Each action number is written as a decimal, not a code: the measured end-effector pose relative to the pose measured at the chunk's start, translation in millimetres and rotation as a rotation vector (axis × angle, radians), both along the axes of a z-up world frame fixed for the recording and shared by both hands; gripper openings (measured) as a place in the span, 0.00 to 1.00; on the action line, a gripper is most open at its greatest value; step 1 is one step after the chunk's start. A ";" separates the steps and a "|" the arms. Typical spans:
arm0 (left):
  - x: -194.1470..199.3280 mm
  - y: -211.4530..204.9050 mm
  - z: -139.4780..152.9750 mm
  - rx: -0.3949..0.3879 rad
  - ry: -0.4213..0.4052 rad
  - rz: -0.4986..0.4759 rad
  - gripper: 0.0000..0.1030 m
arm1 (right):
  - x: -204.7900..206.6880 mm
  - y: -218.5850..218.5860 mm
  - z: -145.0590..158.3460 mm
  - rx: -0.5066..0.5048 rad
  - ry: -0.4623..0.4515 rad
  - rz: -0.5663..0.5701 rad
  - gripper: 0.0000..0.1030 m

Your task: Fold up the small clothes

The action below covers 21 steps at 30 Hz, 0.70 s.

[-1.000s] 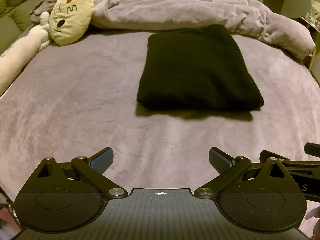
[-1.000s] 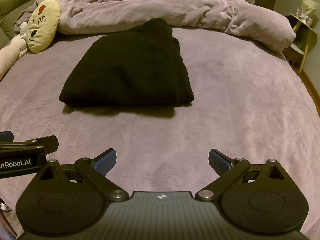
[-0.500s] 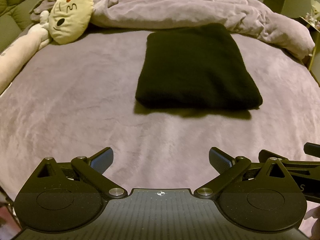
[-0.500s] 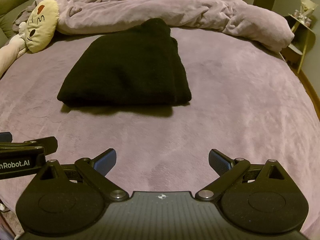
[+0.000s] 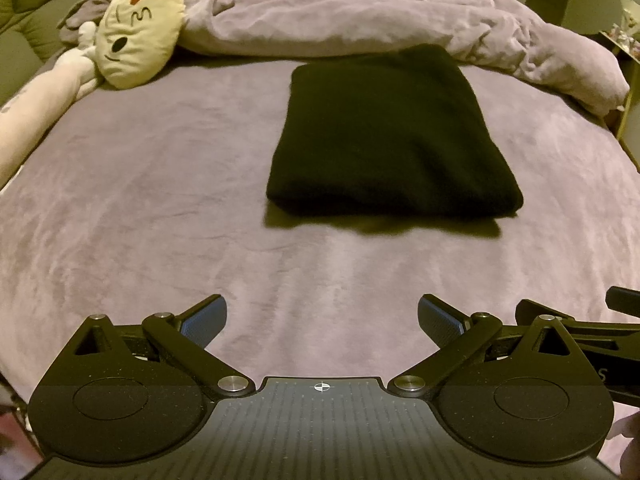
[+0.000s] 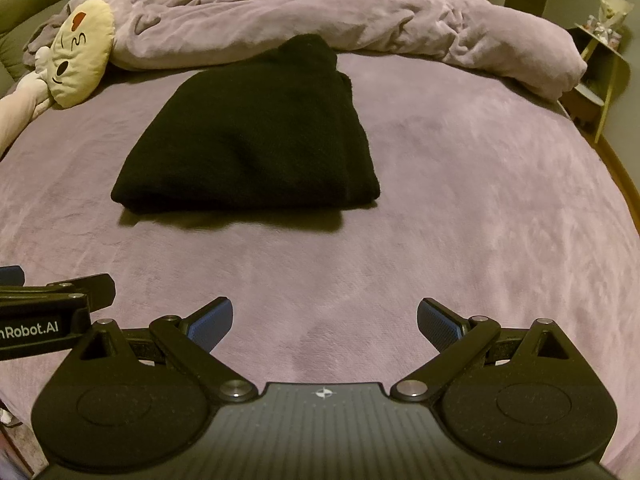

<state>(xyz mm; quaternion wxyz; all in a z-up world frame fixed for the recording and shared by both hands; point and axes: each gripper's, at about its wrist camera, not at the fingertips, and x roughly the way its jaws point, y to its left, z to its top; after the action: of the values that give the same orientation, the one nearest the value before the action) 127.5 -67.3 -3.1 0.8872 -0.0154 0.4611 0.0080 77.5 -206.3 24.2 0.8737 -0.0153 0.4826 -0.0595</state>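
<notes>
A black garment (image 5: 390, 136) lies folded into a thick rectangle on the purple bed cover (image 5: 140, 200); it also shows in the right wrist view (image 6: 256, 140). My left gripper (image 5: 322, 318) is open and empty, held well short of the garment's near edge. My right gripper (image 6: 324, 320) is open and empty, also back from the garment. Each gripper's side shows at the edge of the other's view: the right one in the left wrist view (image 5: 580, 324), the left one in the right wrist view (image 6: 56, 300).
A rumpled purple duvet (image 5: 380, 20) lies along the far side of the bed. A cream plush pillow with a face (image 5: 136, 32) rests at the far left. A small side table (image 6: 600, 60) stands right of the bed.
Both grippers have drawn back slightly from the folded garment. The garment has not moved, and both grippers stay open.
</notes>
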 end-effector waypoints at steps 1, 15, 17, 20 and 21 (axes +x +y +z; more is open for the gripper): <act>-0.1 -0.2 -0.1 0.000 0.000 0.001 1.00 | -0.2 0.6 -0.4 0.001 0.000 -0.001 0.96; 3.5 1.1 -0.1 -0.066 0.012 0.004 1.00 | 0.9 1.1 -0.8 -0.004 0.003 -0.001 0.96; 3.1 -0.2 -0.6 -0.055 0.002 0.004 1.00 | 1.5 1.5 -1.1 -0.007 0.003 -0.002 0.96; 2.2 -1.8 -0.4 -0.027 -0.012 0.005 1.00 | 2.0 1.5 -2.0 -0.005 0.005 -0.001 0.96; 2.5 -1.8 -0.4 -0.022 -0.010 0.005 1.00 | 2.2 2.1 -2.1 -0.006 0.006 -0.001 0.96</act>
<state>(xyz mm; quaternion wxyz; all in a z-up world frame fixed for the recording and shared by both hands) 129.9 -69.1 -3.5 0.8893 -0.0265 0.4565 0.0051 79.7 -204.2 22.1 0.8722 -0.0177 0.4850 -0.0613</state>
